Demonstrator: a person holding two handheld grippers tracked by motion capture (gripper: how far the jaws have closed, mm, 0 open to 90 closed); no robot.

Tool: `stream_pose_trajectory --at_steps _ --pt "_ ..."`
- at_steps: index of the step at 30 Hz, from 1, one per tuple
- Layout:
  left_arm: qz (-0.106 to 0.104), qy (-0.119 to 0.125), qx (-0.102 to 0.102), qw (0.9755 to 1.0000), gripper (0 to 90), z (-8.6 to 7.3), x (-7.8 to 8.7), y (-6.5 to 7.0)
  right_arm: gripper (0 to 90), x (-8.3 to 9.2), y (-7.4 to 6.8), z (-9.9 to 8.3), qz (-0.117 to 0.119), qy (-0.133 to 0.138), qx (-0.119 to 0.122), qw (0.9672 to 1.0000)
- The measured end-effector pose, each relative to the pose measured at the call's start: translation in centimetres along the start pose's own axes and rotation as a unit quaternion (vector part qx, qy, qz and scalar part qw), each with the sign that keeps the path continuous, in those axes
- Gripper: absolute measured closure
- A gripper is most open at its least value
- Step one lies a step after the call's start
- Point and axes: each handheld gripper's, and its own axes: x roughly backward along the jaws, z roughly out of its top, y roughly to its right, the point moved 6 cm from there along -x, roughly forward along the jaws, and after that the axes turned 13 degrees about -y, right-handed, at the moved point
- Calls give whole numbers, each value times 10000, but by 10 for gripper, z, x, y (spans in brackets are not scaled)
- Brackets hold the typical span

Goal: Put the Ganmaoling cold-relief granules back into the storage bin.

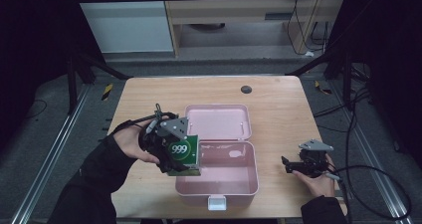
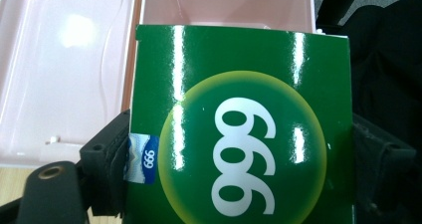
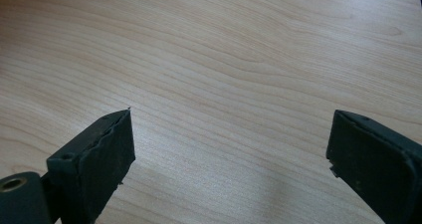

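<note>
A green box marked 999 (image 1: 181, 153) hangs over the left edge of the open pink case (image 1: 234, 181), with my left gripper (image 1: 174, 152) shut on it. In the left gripper view the green box (image 2: 239, 134) sits between the two black jaws, and the pink case (image 2: 59, 74) lies behind it, its lid and tray both bare inside. My right gripper (image 1: 288, 163) rests low over the wooden table (image 1: 278, 109) to the right of the case. Its fingers (image 3: 107, 152) stand wide apart with bare wood between them.
The case's lid (image 1: 219, 122) lies flat, hinged open toward the far side. A small dark round spot (image 1: 246, 89) marks the table near its far edge. Cables (image 1: 378, 184) trail off the table's right side.
</note>
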Motion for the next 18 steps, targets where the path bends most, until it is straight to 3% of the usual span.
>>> stream_pose_trajectory --at_steps 18 --pt "-82 -25 -123 9999 143 24 -20 -6 51 -1 -1 -1 5 -39 31 10000"
